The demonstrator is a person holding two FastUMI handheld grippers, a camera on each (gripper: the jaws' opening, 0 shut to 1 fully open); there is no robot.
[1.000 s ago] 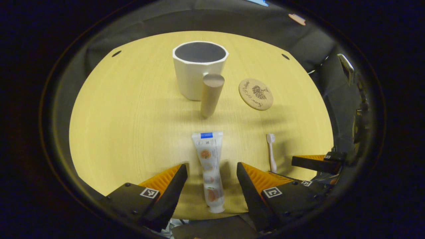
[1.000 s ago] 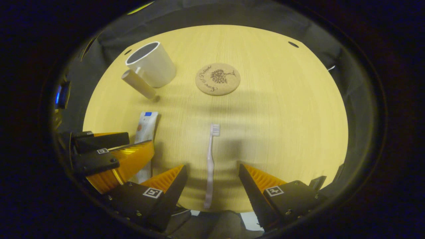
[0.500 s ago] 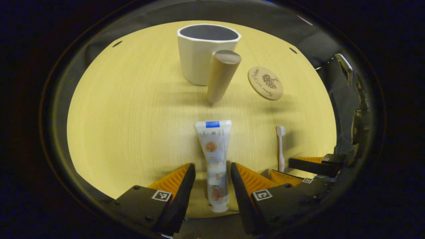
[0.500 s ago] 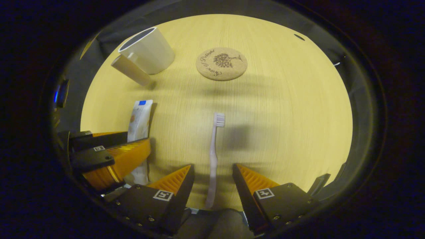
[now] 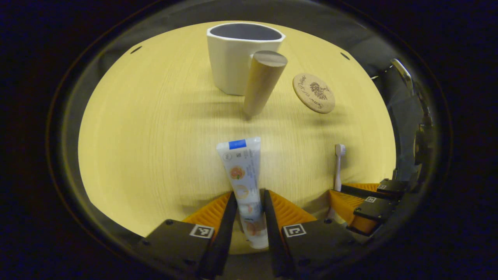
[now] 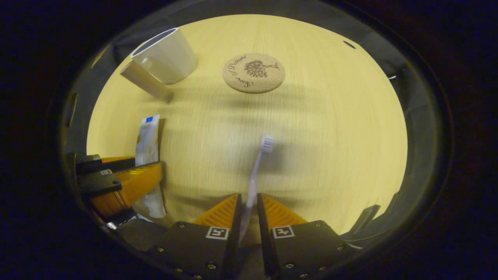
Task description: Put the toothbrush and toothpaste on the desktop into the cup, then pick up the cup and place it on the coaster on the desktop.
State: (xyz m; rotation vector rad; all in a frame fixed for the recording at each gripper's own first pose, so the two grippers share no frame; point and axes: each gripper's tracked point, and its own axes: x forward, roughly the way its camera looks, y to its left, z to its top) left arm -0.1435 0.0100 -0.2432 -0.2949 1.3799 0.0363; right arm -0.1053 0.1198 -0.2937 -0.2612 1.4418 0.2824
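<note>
Your left gripper (image 5: pixel 249 208) has its two fingers pressed against the sides of the white toothpaste tube with the blue band and fruit pictures (image 5: pixel 244 182), gripping it near the cap end; the tube's flat end points away from you toward the cup. In the right gripper view that same gripper (image 6: pixel 128 182) sits at the lower left with the tube (image 6: pixel 146 138) sticking out past it.

Your right gripper (image 6: pixel 247 212) has its fingers drawn in tight on the slim pale pink toothbrush (image 6: pixel 256 171), clamping the lower handle, with the bristle head angled up and slightly right over the table. In the left gripper view this gripper (image 5: pixel 360 200) is at the lower right, and the toothbrush (image 5: pixel 339 163) rises from it.

The white faceted ceramic cup with a wooden cylindrical handle (image 5: pixel 240 58) stands upright at the far side of the round, light wooden table (image 5: pixel 155 128). The round cork coaster with a tree print (image 5: pixel 314 93) lies flat just to the right of the cup, apart from it.
</note>
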